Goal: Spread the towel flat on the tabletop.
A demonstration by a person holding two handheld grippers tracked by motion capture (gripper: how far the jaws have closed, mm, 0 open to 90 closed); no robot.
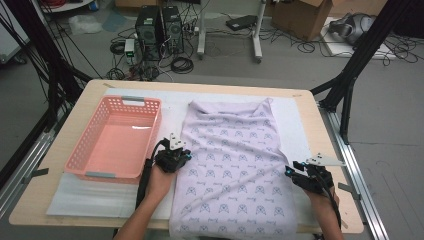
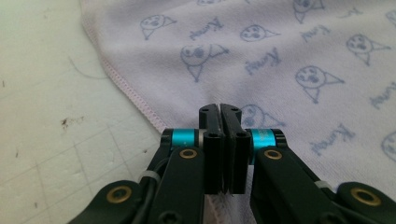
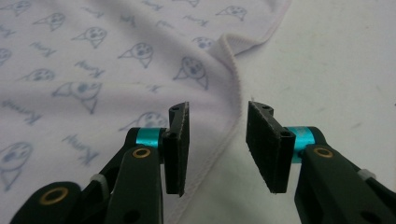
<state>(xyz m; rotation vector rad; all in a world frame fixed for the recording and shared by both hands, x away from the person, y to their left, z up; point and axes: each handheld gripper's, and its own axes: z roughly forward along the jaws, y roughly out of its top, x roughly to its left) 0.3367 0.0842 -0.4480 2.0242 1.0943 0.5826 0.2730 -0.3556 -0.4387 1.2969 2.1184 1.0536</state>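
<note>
- Gripping the lilac printed cloth (image 1: 231,165), spread on the counter (image 1: 60,165) right of the pink basket (image 1: 116,142)
- Left claw (image 2: 220,108) pressed together on its left hem
- Right claw (image 3: 217,120) spread astride its right hem; next it likely must pinch that hem

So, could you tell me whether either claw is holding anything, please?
The left claw is shut on the towel's left hem; the right claw is open, straddling the right hem.

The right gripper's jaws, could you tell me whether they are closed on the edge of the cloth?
No, in the right gripper view the right gripper stands with its jaws apart, and the hem of the cloth runs free through the gap.
</note>
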